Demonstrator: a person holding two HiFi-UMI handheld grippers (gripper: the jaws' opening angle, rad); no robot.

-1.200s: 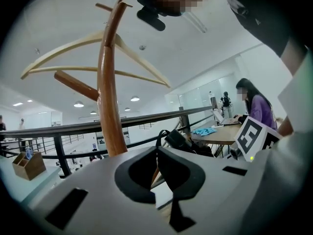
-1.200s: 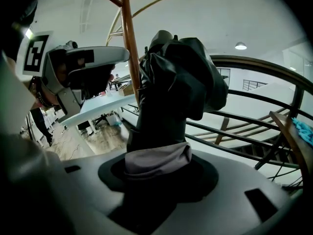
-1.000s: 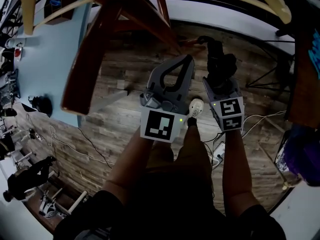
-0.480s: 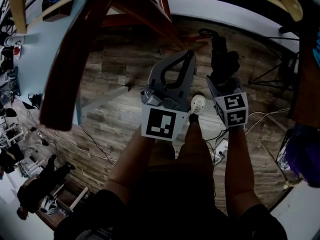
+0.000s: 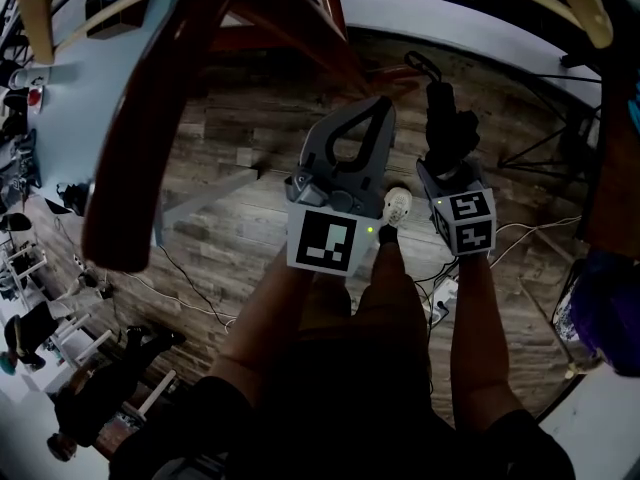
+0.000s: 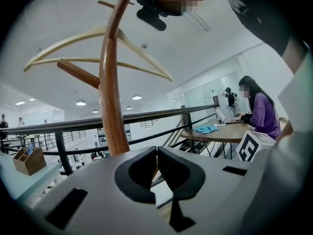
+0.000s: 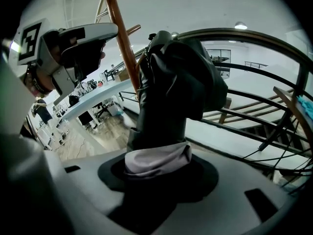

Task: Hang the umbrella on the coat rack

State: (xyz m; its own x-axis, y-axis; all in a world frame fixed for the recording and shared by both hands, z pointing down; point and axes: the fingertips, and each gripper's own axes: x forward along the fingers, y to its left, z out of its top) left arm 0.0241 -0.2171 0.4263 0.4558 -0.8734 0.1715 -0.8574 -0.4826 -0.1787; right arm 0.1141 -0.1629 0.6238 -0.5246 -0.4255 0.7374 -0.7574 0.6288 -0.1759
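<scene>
Since a second ago, the right gripper [image 5: 443, 166] and its load have shifted slightly up the head view, toward the foot of the coat rack [image 5: 150, 148]; the left gripper [image 5: 372, 113] has barely shifted, and the rack's brown arm reaches lower at the picture's left.

Coat rack: red-brown wooden trunk [image 6: 110, 97] with side pegs, pale wooden hangers [image 6: 73, 40] across its top; it stands on a plank floor [image 5: 250, 248], with a dark railing [image 6: 146, 115] behind it.

Background: pale blue table [image 5: 100, 98] at the left of the head view; round table [image 6: 215, 133] with a seated person in purple [image 6: 261, 114].

Umbrella [image 5: 440, 128]: black, folded, held upright in the right gripper; in the right gripper view it [image 7: 171, 87] rises just beside the rack's trunk [image 7: 124, 43] and hangs on no peg.

Right gripper [image 7: 161, 168]: jaws clamped on the umbrella's lower end, a band of grey cloth showing between the pads.

Left gripper [image 6: 157, 153]: jaws together, tips almost touching, nothing between them; it is raised level toward the trunk.

Marker cubes [image 5: 325, 240] sit at the rear of each gripper.
</scene>
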